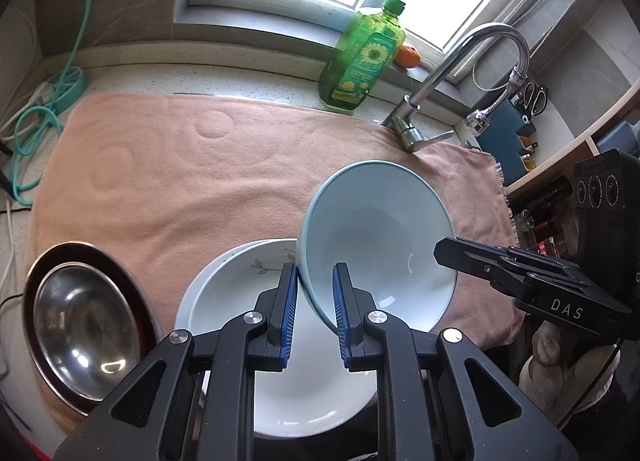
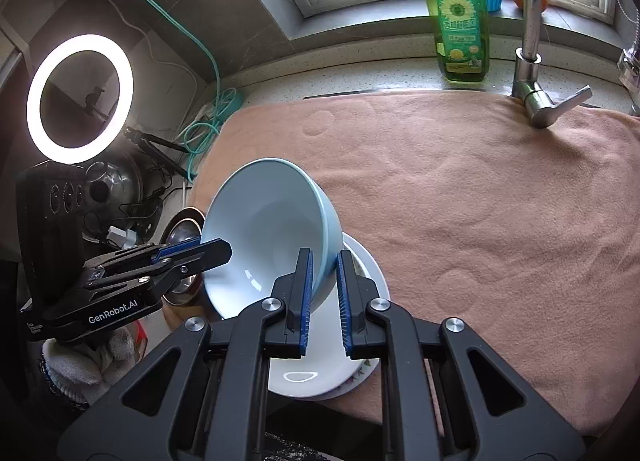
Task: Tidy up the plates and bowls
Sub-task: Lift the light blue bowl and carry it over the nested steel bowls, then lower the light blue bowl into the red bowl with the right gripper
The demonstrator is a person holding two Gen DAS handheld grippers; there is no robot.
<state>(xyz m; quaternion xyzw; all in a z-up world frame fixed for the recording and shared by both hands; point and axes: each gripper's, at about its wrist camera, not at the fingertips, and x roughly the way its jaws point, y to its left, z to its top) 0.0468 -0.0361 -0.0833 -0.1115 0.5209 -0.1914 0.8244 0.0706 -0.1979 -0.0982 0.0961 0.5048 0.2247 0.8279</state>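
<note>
Above pink terry towel (image 1: pixel 180 181), glossy round bowl (image 1: pixel 380 229).

White plate (image 1: pixel 224 293) half hidden behind the left gripper (image 1: pixel 316 301); soap bottle (image 2: pixel 460 21) top cut off; tap (image 2: pixel 532 21) spout too.

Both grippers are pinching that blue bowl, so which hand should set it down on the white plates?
Probably left: left gripper grips blue bowl on the rim nearest white plates; right gripper holds the far rim.

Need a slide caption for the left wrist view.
Both grippers pinch a tilted pale-blue ceramic bowl's rim above stacked white plates.
</note>
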